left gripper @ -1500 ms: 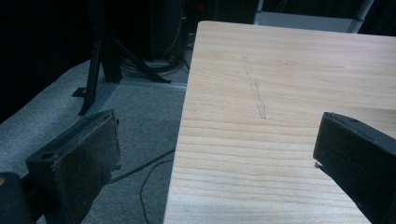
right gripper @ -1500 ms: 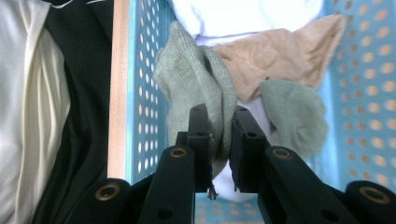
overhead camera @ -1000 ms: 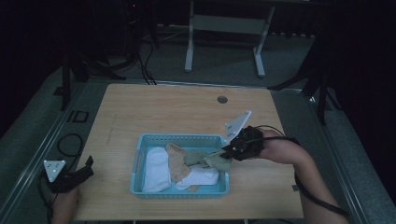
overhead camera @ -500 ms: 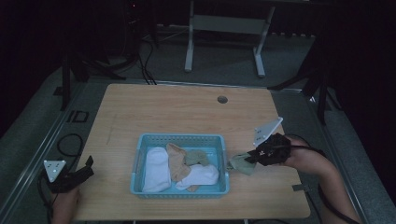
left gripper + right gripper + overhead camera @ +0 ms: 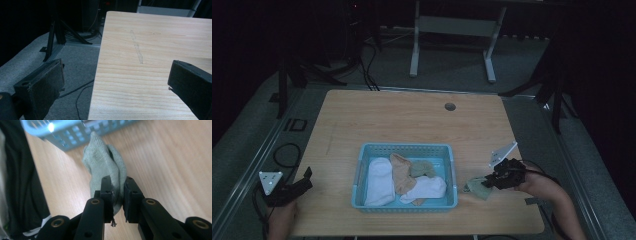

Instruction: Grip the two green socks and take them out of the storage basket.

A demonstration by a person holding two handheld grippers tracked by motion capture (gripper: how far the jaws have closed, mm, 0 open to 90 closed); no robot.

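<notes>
A light blue basket stands on the wooden table, holding a white sock, a tan sock, a grey-green sock and another white sock. Just right of the basket, my right gripper is shut on a grey-green sock that rests low on the tabletop. In the right gripper view the grey-green sock is pinched between the black jaws of my right gripper, with the basket beyond. My left gripper is at the table's front left corner, its jaws wide apart with nothing between them.
A round cable hole lies near the table's far edge. Beyond the table are a metal stand and dark tripod legs. Cables trail on the floor at the left. A faint streak marks the wood.
My right gripper has carried the grey-green sock out of the basket, moving right and down to the tabletop beside it. The left gripper has stayed put.
</notes>
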